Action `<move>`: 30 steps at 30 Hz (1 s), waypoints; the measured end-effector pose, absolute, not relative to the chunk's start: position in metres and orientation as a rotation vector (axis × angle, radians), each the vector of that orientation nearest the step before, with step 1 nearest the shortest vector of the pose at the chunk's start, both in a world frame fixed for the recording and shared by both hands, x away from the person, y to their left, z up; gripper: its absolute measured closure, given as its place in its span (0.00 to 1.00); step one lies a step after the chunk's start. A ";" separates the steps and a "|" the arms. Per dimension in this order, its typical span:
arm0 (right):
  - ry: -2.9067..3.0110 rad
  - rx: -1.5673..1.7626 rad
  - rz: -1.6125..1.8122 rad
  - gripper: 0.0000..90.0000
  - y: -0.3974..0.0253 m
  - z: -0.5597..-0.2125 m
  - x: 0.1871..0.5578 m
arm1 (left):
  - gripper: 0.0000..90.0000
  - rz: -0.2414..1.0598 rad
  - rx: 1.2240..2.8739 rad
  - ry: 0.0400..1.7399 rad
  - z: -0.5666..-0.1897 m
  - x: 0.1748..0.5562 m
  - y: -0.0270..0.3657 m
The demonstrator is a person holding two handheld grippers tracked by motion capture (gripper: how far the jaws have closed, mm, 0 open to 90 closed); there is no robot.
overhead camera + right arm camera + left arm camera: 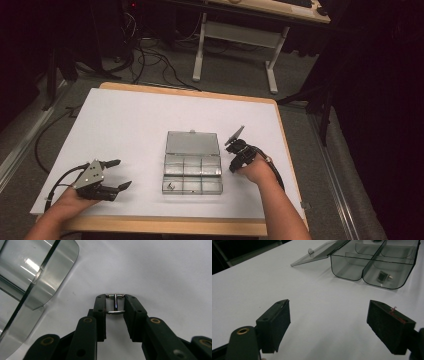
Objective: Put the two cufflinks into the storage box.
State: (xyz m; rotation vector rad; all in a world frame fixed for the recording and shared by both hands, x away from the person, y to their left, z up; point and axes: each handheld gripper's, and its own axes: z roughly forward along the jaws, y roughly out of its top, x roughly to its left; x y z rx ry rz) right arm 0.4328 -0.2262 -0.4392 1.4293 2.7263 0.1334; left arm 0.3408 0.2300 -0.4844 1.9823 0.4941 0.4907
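Right hand-held gripper (pixel 115 303), at 3 o'clock of the clear smoky plastic compartment box (pixel 192 172) with its lid flipped open, has its jaws nearly closed on a small silver metal buckle (pixel 115 303) lying on the white surface (pixel 125 130). Looks like the pick step; next it needs a firm pinch, a lift, then a carry over toward 9 o'clock into a compartment. Left hand-held gripper (pixel 337 322) idles wide open and empty at the box's 8 o'clock; one small dark part (pixel 383 276) already sits in a near cell.

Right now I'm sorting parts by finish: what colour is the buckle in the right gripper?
Shiny silver metal buckle, clearest in the right gripper view.
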 end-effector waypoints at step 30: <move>2.685 1.522 0.212 0.71 -0.246 -0.426 0.416 | 0.22 0.501 1.982 0.501 -0.484 0.341 0.230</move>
